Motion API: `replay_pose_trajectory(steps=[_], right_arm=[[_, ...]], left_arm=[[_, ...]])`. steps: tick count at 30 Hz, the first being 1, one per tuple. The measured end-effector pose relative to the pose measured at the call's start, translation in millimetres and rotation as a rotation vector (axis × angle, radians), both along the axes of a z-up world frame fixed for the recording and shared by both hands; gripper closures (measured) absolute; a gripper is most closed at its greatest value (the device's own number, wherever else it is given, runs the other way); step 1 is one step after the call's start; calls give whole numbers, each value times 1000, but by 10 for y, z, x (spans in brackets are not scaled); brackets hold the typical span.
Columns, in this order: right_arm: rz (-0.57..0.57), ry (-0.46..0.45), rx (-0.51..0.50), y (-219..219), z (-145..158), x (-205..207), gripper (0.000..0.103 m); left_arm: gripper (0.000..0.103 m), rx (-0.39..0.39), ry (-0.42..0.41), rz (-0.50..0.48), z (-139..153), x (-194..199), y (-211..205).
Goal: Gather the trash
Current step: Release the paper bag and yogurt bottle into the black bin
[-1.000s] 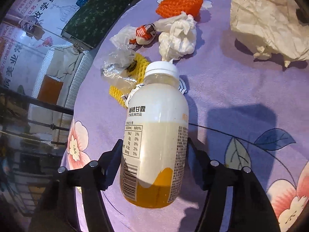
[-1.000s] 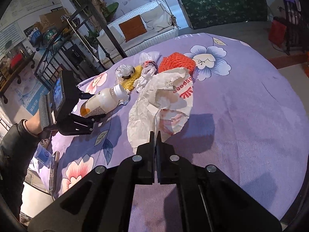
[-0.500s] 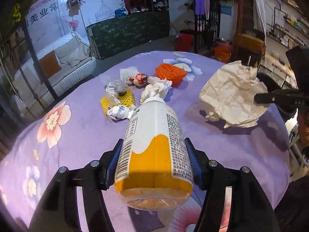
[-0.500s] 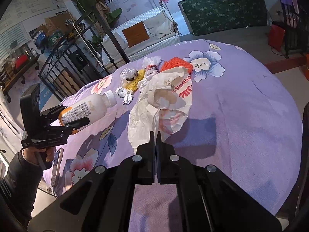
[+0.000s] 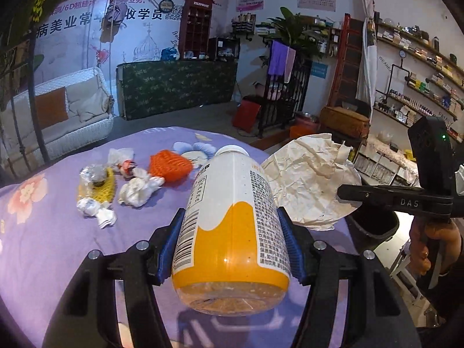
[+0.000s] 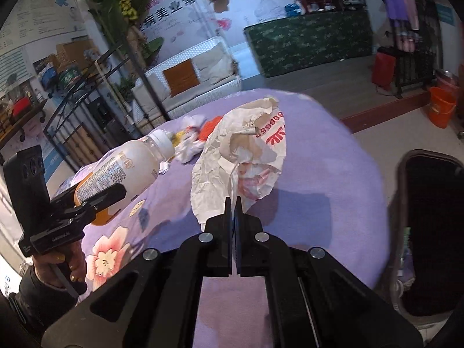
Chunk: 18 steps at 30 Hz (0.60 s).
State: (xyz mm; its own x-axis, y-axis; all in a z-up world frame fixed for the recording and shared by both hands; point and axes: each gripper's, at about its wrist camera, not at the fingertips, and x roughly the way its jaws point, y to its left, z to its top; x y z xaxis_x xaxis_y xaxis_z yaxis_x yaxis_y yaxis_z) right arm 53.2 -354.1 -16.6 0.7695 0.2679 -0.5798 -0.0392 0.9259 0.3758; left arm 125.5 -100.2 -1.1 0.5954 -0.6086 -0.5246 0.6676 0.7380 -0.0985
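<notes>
— What was the left gripper [image 5: 232, 229] doing?

— Its two black fingers with blue pads [image 5: 169, 243] were clamped on a plastic drink bottle with a white-and-orange label and white cap [image 5: 232, 226]. The bottle filled the lower centre of the left wrist view, cap pointing away, lifted above the round table with the purple flowered cloth [image 5: 43, 232].

— And the right gripper [image 6: 233, 214]?

— At lower centre of its own view, fingers pinched together on the edge of a big crumpled white paper wrapper with red print [image 6: 243, 156], which hung over the cloth.

— What else was on the table?

— In the left wrist view, left of centre: an orange foam fruit net [image 5: 169, 165], a yellow foam net [image 5: 98, 188] under a clear plastic scrap, and a crumpled white tissue [image 5: 136, 188]. At the right edge of the right wrist view stood a dark, open bin [image 6: 429, 232] beside the table.
</notes>
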Motion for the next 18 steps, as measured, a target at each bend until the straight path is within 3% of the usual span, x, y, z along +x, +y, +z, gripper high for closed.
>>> replay_pose_trajectory(steps=[9,18], right_arm=[[-260,31,-76,-865,29,-496,101],[-493,214,-208,-1474,-421,-656,101]], left_arm=[[43,-60,-29,-138,80,-211,-728],[43,-42,-46,-235,110,-223,-1207]])
